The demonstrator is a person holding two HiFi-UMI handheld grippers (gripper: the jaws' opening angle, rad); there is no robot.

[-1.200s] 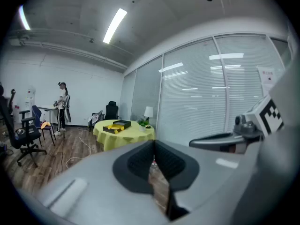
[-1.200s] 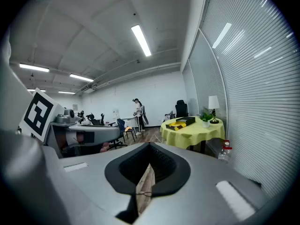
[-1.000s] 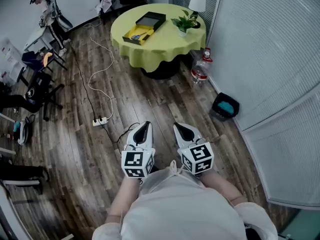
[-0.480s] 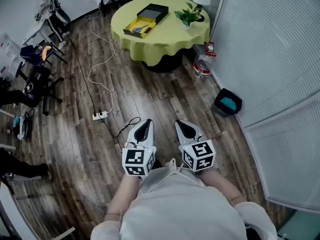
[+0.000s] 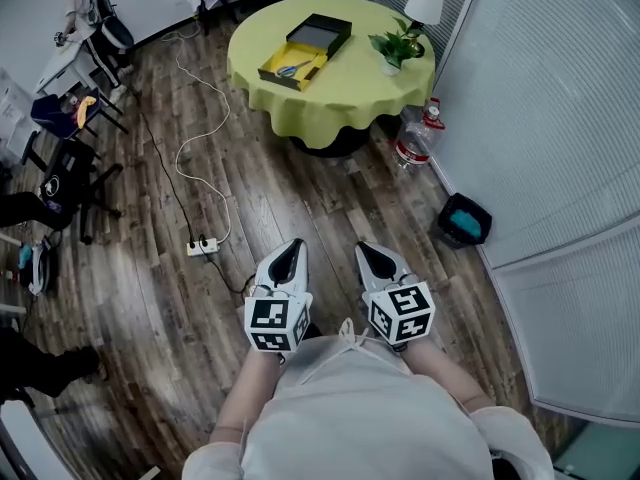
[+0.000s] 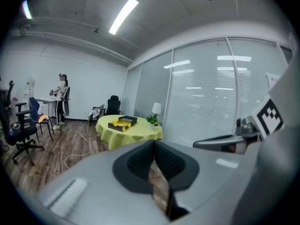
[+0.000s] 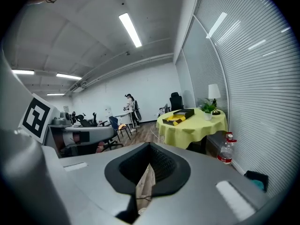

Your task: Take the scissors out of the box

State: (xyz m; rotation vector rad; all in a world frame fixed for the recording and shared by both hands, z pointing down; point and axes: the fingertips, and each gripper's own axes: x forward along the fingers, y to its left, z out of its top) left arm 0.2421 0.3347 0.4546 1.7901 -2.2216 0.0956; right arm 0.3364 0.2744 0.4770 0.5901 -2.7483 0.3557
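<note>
Yellow cloth covers the table (image 5: pixel 345 93) far ahead of both jaws, where the scissors (image 5: pixel 287 69) lie in the box (image 5: pixel 268 73), so no step is done yet; the left gripper (image 5: pixel 293 245) and right gripper (image 5: pixel 364 249) are closed tight, holding nothing, and must get there first.

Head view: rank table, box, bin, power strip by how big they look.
1. table, largest by far
2. box
3. bin, looks somewhat smaller than the box; it sits nearer the camera, so their real order is unsure
4. power strip, smallest
</note>
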